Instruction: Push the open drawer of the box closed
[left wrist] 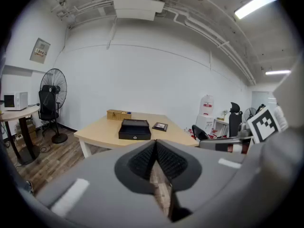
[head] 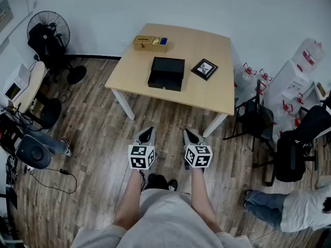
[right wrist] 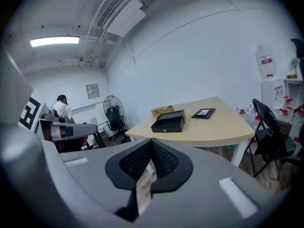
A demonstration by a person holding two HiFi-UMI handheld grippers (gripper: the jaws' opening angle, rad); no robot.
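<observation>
A black box (head: 167, 73) with its drawer pulled out toward me sits on the light wooden table (head: 217, 94). It also shows as the black box (left wrist: 135, 129) in the left gripper view and the black box (right wrist: 168, 122) in the right gripper view. My left gripper (head: 146, 134) and right gripper (head: 191, 136) hang side by side over the floor, well short of the table. Both have their jaws pressed together with nothing between them. The left gripper (left wrist: 155, 143) and right gripper (right wrist: 151, 143) point toward the table.
On the table also lie a framed picture (head: 204, 69) and a small wooden tray box (head: 150, 43). A fan (head: 48, 31) and a round side table (head: 30, 86) stand left. Chairs (head: 257, 119), water bottles and a seated person (head: 300, 205) are at right.
</observation>
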